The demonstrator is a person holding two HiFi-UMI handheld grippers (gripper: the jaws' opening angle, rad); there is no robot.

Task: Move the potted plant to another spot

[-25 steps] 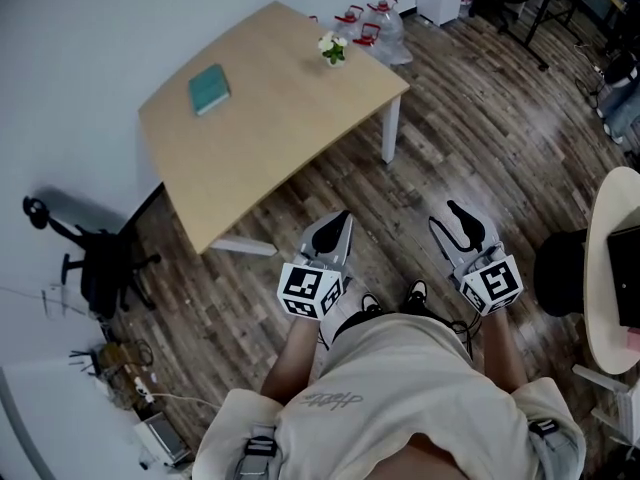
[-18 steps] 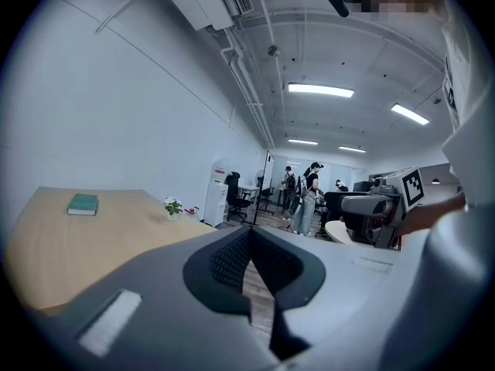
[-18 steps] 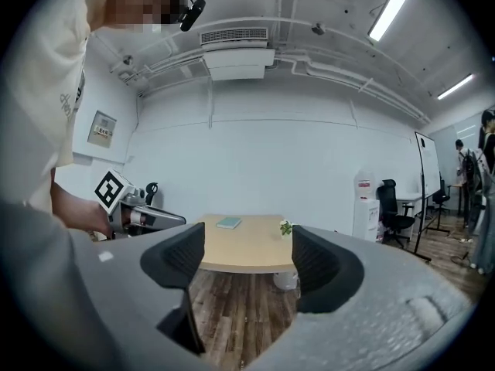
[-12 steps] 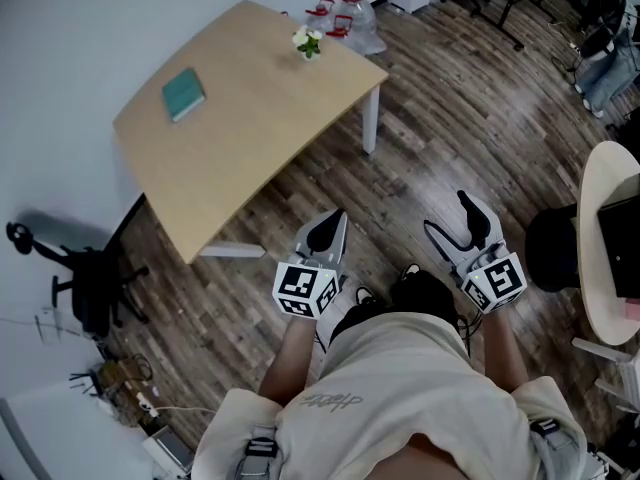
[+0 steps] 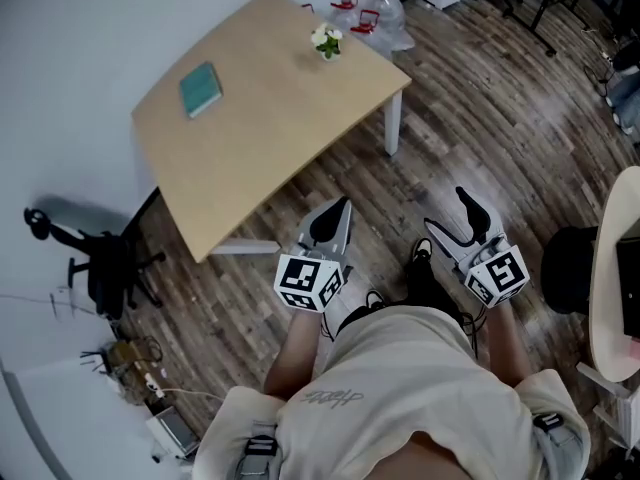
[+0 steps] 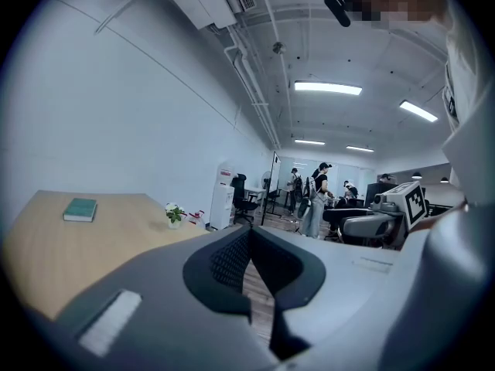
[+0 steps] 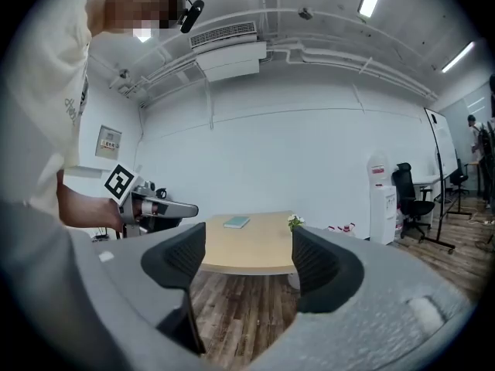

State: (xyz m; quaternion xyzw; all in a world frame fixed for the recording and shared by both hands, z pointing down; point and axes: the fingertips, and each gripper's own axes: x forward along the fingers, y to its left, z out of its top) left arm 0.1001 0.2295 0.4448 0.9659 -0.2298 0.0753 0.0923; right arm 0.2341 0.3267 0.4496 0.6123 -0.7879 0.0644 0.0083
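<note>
Holding both grippers out ahead of your body, well short of the table, you are in the approach step, and nothing is picked up yet. Your right gripper (image 5: 447, 213), at the lower right of centre in the head view, has just been opening its jaws. They stand wide apart with nothing between them, and its own view shows only floor and the far table through the gap. Your left gripper (image 5: 338, 208), just to its left, has its jaws pressed together on nothing. Both hang over the dark wood-plank floor (image 5: 470, 118).

The small potted plant with white flowers and green leaves (image 5: 327, 44) stands upright at the upper middle of the head view. It is near the far corner of the light wooden table with white legs (image 5: 270, 138), well apart from either gripper. A flat teal book (image 5: 201, 89) lies on the same top toward the upper left, well apart from the plant.

As I judge it, the next move calls for you to close on the table and bring the open right gripper level with the pot. Set the jaws either side of the pot, not on the stems, which look easy to crush.

As for containers, the pot holds the flowering sprig, but any soil in it is too small to make out. Clear plastic water jugs with red handles (image 5: 380, 18) sit on the floor just beyond the table's far corner, at the top of the frame. Whether they hold anything, I cannot tell.
</note>
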